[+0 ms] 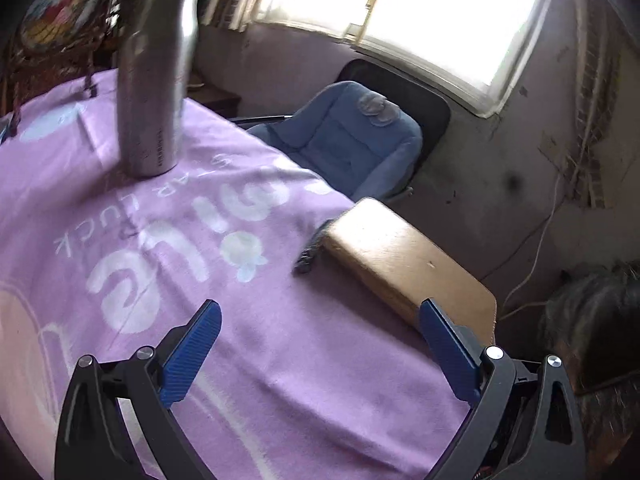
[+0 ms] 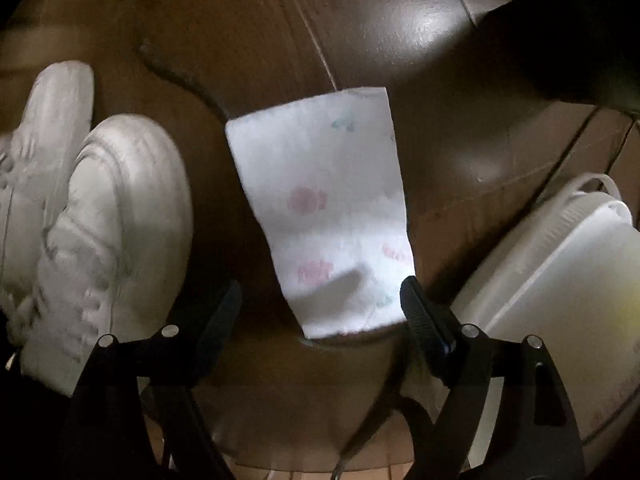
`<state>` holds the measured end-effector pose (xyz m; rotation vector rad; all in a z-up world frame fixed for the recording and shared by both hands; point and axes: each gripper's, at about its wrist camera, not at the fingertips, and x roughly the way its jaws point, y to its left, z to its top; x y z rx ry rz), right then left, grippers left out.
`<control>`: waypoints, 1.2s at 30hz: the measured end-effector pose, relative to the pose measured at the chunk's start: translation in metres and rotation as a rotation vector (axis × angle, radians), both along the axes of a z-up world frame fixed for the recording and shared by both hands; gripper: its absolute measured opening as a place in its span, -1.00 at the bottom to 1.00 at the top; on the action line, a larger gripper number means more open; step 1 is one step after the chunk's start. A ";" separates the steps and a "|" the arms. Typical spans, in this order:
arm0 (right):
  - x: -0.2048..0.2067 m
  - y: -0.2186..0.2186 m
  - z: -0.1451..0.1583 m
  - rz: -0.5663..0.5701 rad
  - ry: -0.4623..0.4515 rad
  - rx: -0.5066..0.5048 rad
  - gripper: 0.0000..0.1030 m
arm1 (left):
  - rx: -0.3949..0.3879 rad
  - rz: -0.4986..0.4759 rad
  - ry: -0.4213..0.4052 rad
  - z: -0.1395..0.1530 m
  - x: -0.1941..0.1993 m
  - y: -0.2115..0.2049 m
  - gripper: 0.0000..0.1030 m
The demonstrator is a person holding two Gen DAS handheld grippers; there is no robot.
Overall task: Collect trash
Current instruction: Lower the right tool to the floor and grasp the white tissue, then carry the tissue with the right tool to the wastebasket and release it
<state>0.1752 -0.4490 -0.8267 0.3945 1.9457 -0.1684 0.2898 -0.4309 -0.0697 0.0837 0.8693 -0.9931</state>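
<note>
Pink-flowered white napkin (image 2: 324,216); lilac tablecloth (image 1: 280,360)

Bright window (image 1: 404,12), brown wood floor (image 2: 380,32)

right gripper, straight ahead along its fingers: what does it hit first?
Most likely the printed paper napkin on the wooden floor, between the open right gripper jaws. Depth is unclear.

The left gripper (image 1: 320,354) hangs over a table (image 1: 408,264) draped in a pink cloth (image 1: 280,360) with white lettering, its blue fingers (image 1: 192,356) spread wide with nothing between them. A steel bottle (image 1: 156,80) stands upright on the cloth (near the far edge). A small dark object (image 1: 310,252), too blurred to name, lies beside the bare wooden corner. Beyond it sits a blue chair (image 1: 344,140) under a bright window (image 1: 400,12).
</note>
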 end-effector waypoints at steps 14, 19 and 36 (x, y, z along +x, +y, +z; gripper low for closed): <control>-0.006 0.004 -0.017 0.133 0.053 -0.030 -0.94 | -0.001 0.005 0.018 -0.001 0.003 -0.004 0.89; 0.001 -0.012 0.012 0.028 0.028 -0.023 -0.95 | -0.002 0.021 0.026 -0.002 0.006 -0.004 0.89; -0.055 -0.100 0.395 -0.196 -0.513 0.018 -0.95 | -0.017 0.059 -0.184 0.023 -0.026 0.005 0.87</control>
